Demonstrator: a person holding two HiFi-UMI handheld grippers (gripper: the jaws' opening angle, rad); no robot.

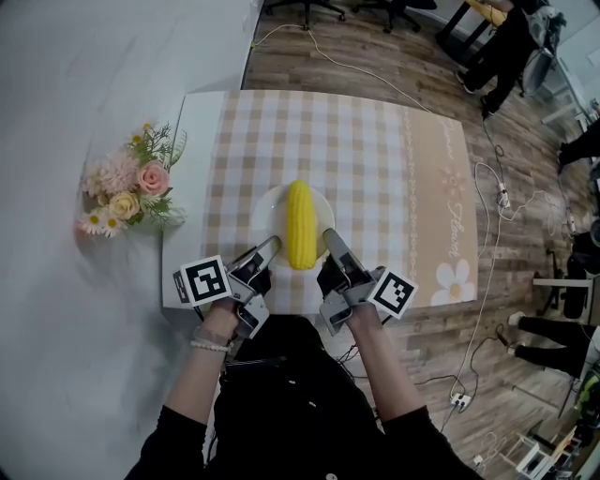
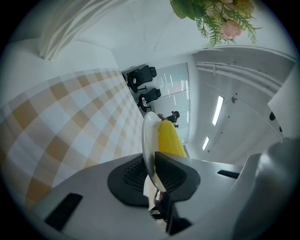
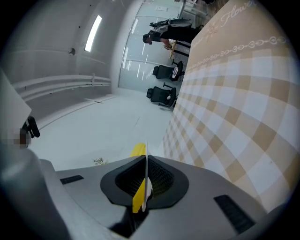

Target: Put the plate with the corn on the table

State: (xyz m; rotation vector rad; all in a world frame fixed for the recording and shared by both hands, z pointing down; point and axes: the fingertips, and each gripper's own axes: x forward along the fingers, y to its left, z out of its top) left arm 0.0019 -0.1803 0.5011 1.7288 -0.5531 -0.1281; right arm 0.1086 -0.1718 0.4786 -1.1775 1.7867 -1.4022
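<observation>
A white plate (image 1: 269, 208) carries a yellow corn cob (image 1: 300, 225) over the near middle of the checked table (image 1: 375, 159). My left gripper (image 1: 266, 251) is shut on the plate's near left rim, and my right gripper (image 1: 330, 246) is shut on its near right rim. In the left gripper view the plate (image 2: 148, 136) shows edge-on between the jaws with the corn (image 2: 169, 138) on it. The right gripper view shows the thin plate edge (image 3: 146, 180) pinched between the pads, the corn (image 3: 137, 151) behind it. I cannot tell whether the plate touches the cloth.
A bunch of pink and white flowers (image 1: 131, 187) lies off the table's left edge. Cables (image 1: 492, 187) run over the wooden floor at right, where people's legs (image 1: 497, 56) and office chairs (image 1: 309, 7) stand. The cloth's flower-printed border (image 1: 455, 216) runs along the right side.
</observation>
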